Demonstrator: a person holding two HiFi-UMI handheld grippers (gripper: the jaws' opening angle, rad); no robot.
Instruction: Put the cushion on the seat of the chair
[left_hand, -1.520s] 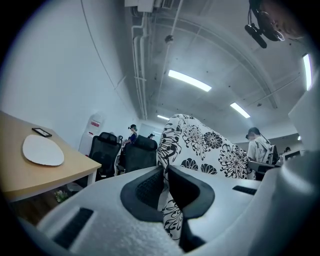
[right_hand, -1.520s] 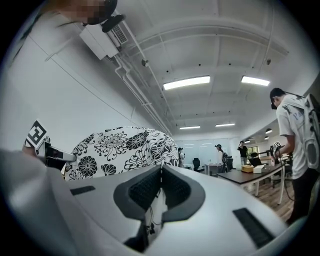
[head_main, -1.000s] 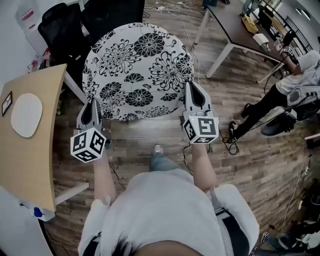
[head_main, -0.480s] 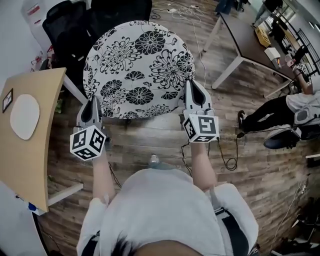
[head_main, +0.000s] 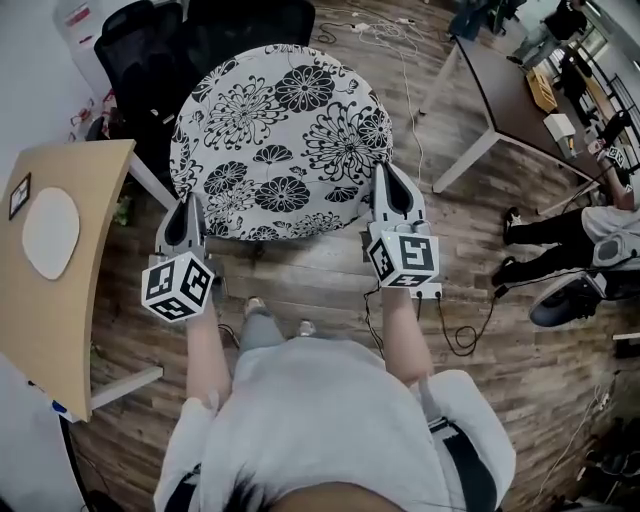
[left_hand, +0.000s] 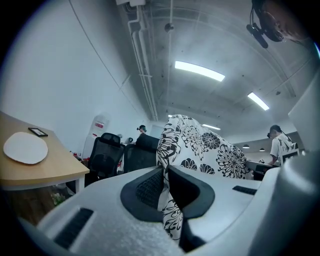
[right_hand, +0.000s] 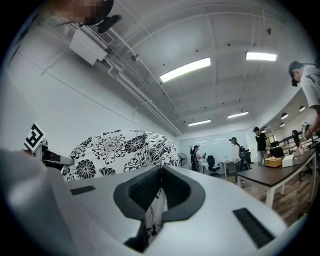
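A round white cushion with black flower print hangs above the wood floor, held at its near edge on both sides. My left gripper is shut on the cushion's left edge; in the left gripper view the cloth is pinched between the pads of that gripper. My right gripper is shut on the right edge, with the fabric running down between the pads of that gripper. Two black office chairs stand just beyond the cushion; their seats are hidden behind it.
A light wooden table at the left carries a white round plate and a small dark frame. A dark table on white legs stands at the right. A seated person and floor cables are nearby.
Both grippers keep their hold on the cushion. The person has stepped: a second foot shows below the cushion, and the floor and tables have shifted slightly in view.
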